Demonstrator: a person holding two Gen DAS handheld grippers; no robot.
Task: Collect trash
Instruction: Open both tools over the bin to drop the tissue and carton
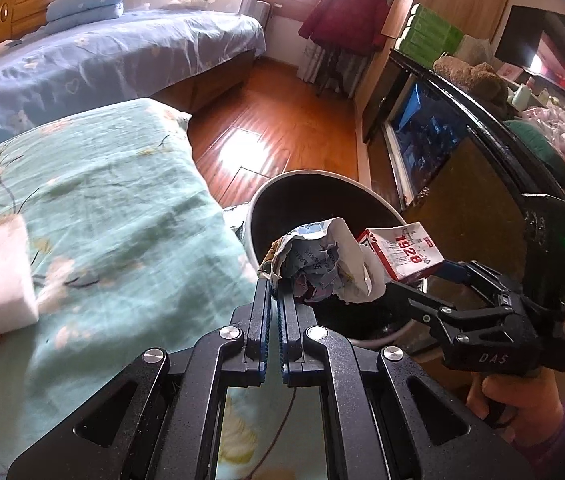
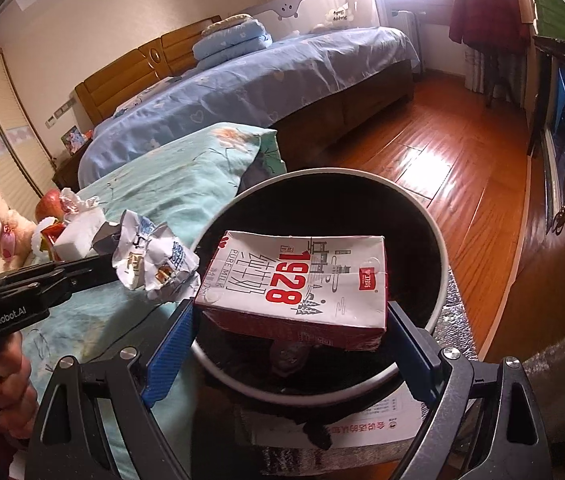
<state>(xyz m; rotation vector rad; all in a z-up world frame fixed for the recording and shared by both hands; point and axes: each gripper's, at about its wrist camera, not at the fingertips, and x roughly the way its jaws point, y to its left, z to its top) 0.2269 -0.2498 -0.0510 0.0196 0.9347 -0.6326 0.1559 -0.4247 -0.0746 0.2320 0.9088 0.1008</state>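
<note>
Near, in the left wrist view: left gripper clamped narrow on a crumpled wrapper, held over the near rim of the round bin. Just right of it, right gripper gripping a red-and-white milk carton, also above the bin's dark opening. In the right wrist view: right gripper spread wide, blue pads pressed on both ends of the milk carton, bin directly beneath. Wrapper at left, level with the bin's left rim. On the teal cover at left: white tissue pack, more litter beside it. Farther off: wooden floor, blue bed.
</note>
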